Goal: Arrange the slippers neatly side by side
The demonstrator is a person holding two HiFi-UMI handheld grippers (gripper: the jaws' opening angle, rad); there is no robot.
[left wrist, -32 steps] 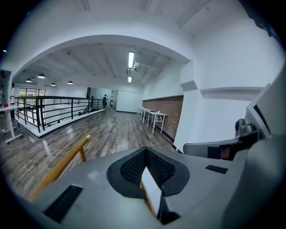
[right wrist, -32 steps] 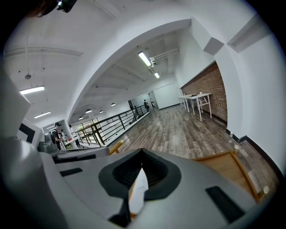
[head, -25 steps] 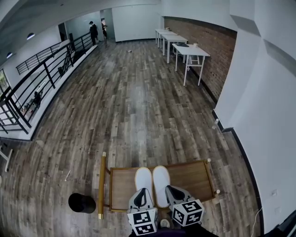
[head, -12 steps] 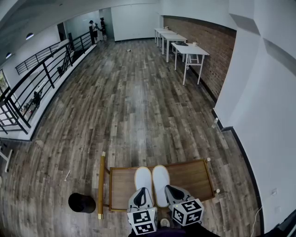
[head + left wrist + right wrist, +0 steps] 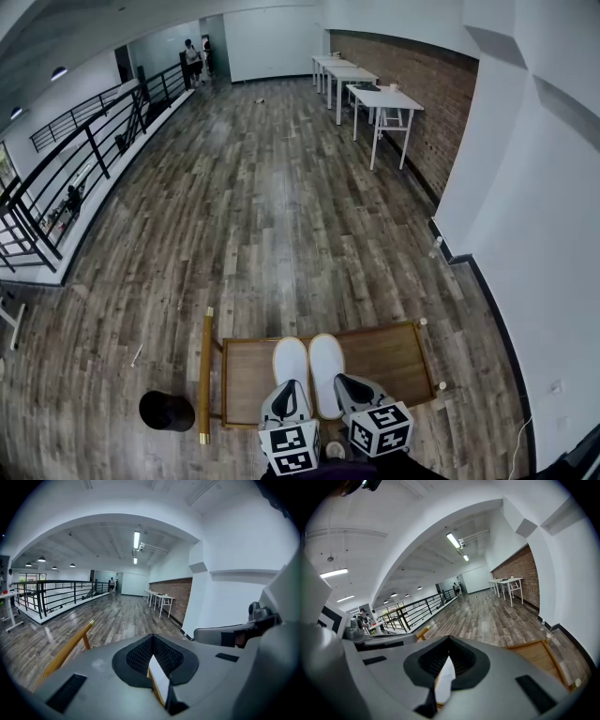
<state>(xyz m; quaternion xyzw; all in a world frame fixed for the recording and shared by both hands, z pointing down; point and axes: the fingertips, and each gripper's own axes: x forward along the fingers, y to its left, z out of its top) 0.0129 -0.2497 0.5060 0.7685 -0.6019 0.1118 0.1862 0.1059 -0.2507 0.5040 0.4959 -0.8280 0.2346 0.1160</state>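
Slippers (image 5: 310, 368) already sit paired on the table (image 5: 389, 354), toes at 12 o'clock. Left gripper (image 5: 289, 388) and right gripper (image 5: 345, 382) hover at the heels, 6 o'clock, both nearly closed, probably just for nudging.

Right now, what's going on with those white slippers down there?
A person holds a hand-held gripper in each hand over a low wooden tray on the floor. Two white slippers lie on it side by side, toes pointing away. The left hand-held gripper sits at the heel end of the left slipper, and the right hand-held gripper at the heel end of the right slipper. Each one's jaws look pinched on a thin white slipper edge. The pair already looks neat.
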